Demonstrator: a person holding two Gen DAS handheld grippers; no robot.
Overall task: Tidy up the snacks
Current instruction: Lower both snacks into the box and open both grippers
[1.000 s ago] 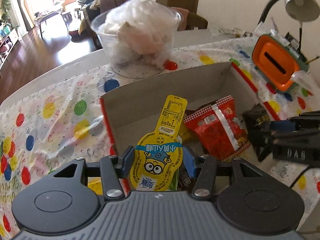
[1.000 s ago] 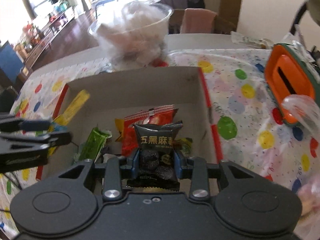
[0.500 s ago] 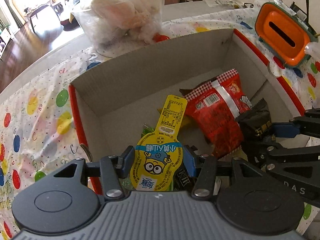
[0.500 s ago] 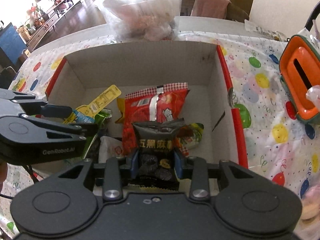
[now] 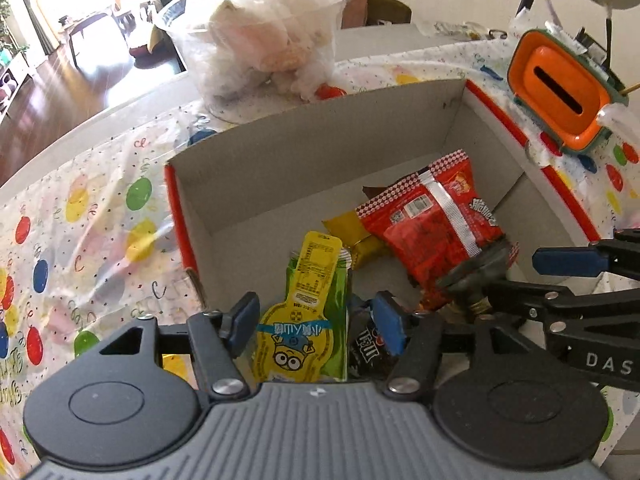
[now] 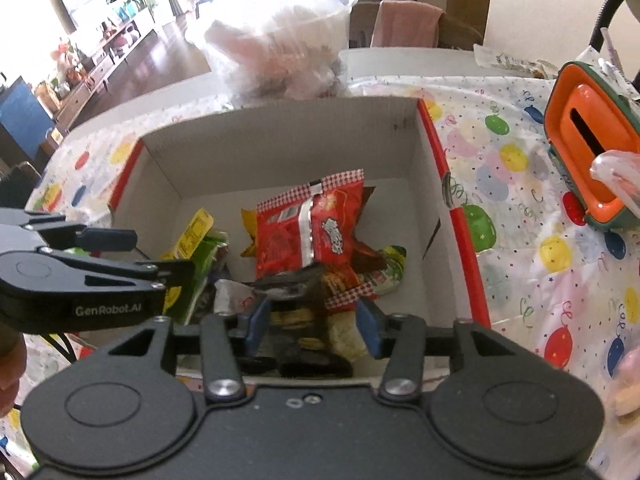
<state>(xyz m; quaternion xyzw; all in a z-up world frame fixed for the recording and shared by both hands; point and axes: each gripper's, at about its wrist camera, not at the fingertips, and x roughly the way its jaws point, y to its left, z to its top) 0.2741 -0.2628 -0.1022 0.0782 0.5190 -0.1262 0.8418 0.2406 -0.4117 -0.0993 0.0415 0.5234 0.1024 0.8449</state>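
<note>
A cardboard box [image 5: 320,136] with red edges [image 6: 280,140] holds several snacks. My left gripper [image 5: 316,316] is open over the box's near left side; the yellow Minions snack [image 5: 304,320] lies loose between its fingers on a green packet [image 5: 336,292]. My right gripper [image 6: 312,322] is open over the box's near right part; the black sesame snack packet [image 6: 304,320] lies between its fingers, free of the pads. A red snack bag [image 5: 432,220] lies in the middle of the box, also in the right wrist view [image 6: 312,224].
A clear plastic tub of bagged items [image 5: 264,44] stands behind the box. An orange and green holder [image 5: 560,84] stands to the right under a desk lamp. The table wears a balloon-print cloth [image 5: 88,216]. A floor drop lies beyond the table's far left edge.
Both grippers have opened over the box. The Minions snack and the black sesame packet have dropped out of the fingers into the box. Both grippers have pulled back slightly.
</note>
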